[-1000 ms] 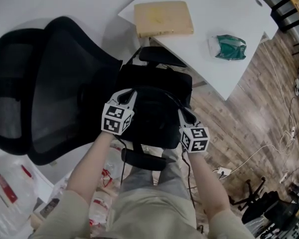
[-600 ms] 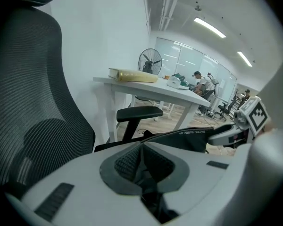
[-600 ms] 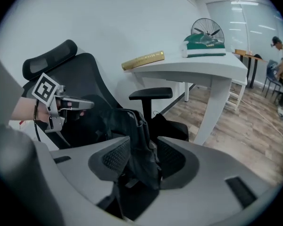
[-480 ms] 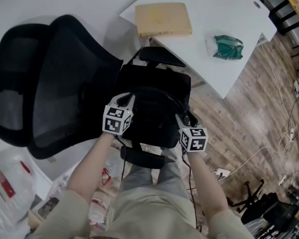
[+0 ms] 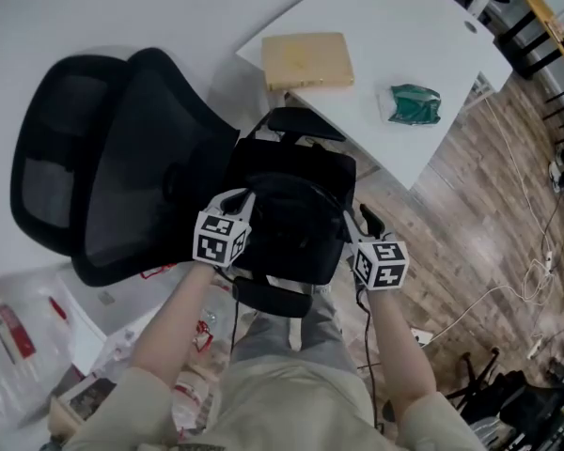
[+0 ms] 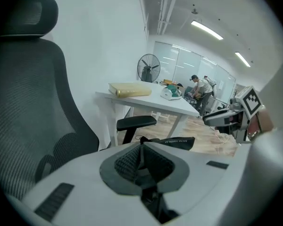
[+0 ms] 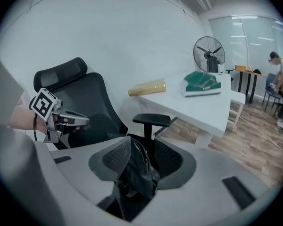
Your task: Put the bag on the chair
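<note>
the bag (image 5: 291,209), a slumped black fabric pack, sits on the seat of the chair (image 5: 141,158), between the two tongs, so the job looks all but done. the left tongs (image 5: 237,200) are clenched at its left edge, ribbed pads pressed together; whether a thin strap is pinched there i cannot tell. the right tongs (image 5: 367,220) are released: their jaws have just been opening, and crumpled bag cloth stands loosely between the pads, likely so it can settle. ahead of both tongs the chair rises in curved black mesh; beyond the right tongs lies the smooth white surface (image 5: 432,26).
</note>
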Demonstrator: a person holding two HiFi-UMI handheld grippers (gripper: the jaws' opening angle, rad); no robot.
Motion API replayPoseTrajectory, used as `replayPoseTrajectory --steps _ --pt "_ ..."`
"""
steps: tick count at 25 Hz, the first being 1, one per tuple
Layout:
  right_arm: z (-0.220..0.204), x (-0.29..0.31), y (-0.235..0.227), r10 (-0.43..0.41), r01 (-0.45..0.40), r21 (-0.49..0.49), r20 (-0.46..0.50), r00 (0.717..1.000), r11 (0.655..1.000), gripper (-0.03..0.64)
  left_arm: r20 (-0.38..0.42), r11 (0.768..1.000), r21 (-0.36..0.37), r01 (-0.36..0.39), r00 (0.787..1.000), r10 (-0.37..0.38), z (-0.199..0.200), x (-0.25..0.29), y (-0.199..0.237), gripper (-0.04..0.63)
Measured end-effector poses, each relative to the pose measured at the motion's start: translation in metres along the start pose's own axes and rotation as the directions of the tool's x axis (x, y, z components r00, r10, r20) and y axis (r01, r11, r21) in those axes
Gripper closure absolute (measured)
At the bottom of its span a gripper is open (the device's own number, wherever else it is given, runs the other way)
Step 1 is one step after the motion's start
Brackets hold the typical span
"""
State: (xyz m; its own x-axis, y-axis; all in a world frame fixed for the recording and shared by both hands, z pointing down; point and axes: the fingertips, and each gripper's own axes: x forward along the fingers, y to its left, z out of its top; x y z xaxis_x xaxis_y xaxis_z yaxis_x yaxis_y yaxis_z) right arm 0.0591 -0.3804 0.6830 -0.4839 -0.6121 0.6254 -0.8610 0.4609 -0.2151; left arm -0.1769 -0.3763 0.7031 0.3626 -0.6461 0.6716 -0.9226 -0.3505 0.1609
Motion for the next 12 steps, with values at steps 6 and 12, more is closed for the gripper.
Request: replayPoseTrajectory --steps 6,12 --pt "0.075 -0.056 0.025 0.103 -0.107 0.017 0.163 0.981 0.994 0.497 0.068 1.000 -0.016 -0.019 0.997 0.020 0.047 -0.041 -0.006 0.560" --pt "0.144 -0.116 0.043 0.160 -0.163 -0.016 0.297 0.941 0.987 0.545 0.134 0.999 0.030 -0.034 0.991 0.030 0.091 -0.082 -0.017 0.560"
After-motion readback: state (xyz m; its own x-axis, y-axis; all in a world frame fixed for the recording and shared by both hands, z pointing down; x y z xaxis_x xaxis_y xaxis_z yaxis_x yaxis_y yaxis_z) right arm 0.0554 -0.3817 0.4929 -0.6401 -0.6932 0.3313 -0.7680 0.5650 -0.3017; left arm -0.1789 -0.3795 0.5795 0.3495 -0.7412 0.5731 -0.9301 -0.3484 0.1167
